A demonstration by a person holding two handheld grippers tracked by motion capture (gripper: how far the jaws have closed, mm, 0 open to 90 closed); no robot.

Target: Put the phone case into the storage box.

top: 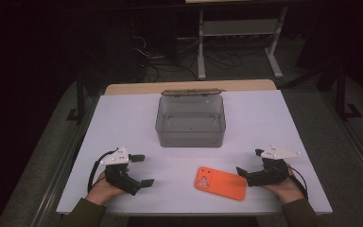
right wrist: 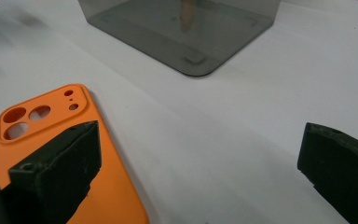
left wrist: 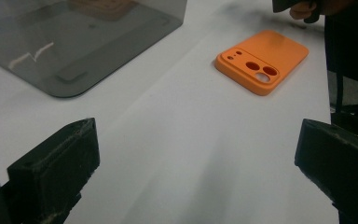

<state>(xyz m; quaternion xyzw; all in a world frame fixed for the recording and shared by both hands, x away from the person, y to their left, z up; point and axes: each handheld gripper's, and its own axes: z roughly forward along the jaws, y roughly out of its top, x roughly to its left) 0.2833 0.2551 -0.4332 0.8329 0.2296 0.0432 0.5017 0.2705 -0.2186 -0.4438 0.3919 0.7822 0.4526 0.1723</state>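
Phone case (top: 220, 182): orange, flat on the white bench (top: 123, 123), at 6 o'clock from the box, camera cut-outs leftward.
Right gripper (top: 248, 164): just beside the case at its 3 o'clock; jaws spread, empty.
Left gripper (top: 142, 170): well apart at 9 o'clock; jaws spread, empty.
Box (top: 191, 121): smoky clear, lid open, bench centre.

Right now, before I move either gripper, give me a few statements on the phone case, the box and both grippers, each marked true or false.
1. The orange phone case lies flat on the table. True.
2. The phone case is inside the grey box. False: it lies on the table, nearer the person than the box.
3. The box lid is hinged back, leaving the box open. True.
4. The right gripper is shut on the case. False: its jaws stand open, holding nothing.
5. The left gripper is open. True.
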